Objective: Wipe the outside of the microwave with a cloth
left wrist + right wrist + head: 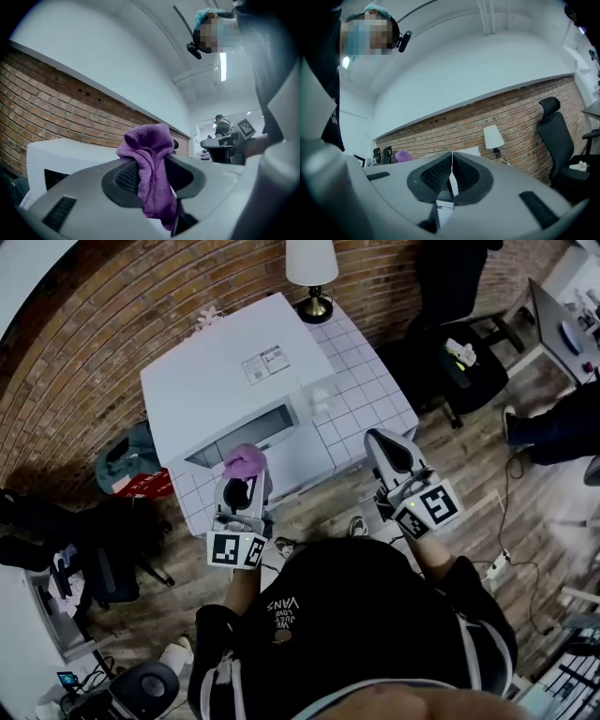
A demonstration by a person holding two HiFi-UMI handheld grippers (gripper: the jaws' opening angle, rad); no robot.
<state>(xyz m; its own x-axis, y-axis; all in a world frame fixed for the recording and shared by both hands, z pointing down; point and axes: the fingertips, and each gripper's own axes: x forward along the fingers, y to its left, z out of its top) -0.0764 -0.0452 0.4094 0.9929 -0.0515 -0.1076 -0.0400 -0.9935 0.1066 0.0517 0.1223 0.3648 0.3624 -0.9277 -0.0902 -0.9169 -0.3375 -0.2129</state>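
The left gripper point(244, 476) point(154, 161) is clamped on a crumpled purple terry cloth point(245, 461) point(149, 164), which bulges above the jaws and hangs down between them. The cloth is at the front face of the boxy white microwave point(234, 381), by its dark window (contact cannot be told). To the microwave's right, the right gripper point(382, 441) point(451, 171) is pressed closed with nothing in it. Behind the microwave's right corner stands a white-shaded table lamp point(311, 263).

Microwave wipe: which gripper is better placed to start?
Left. The left gripper is shut on the purple cloth near the microwave front; the right gripper is shut on nothing.
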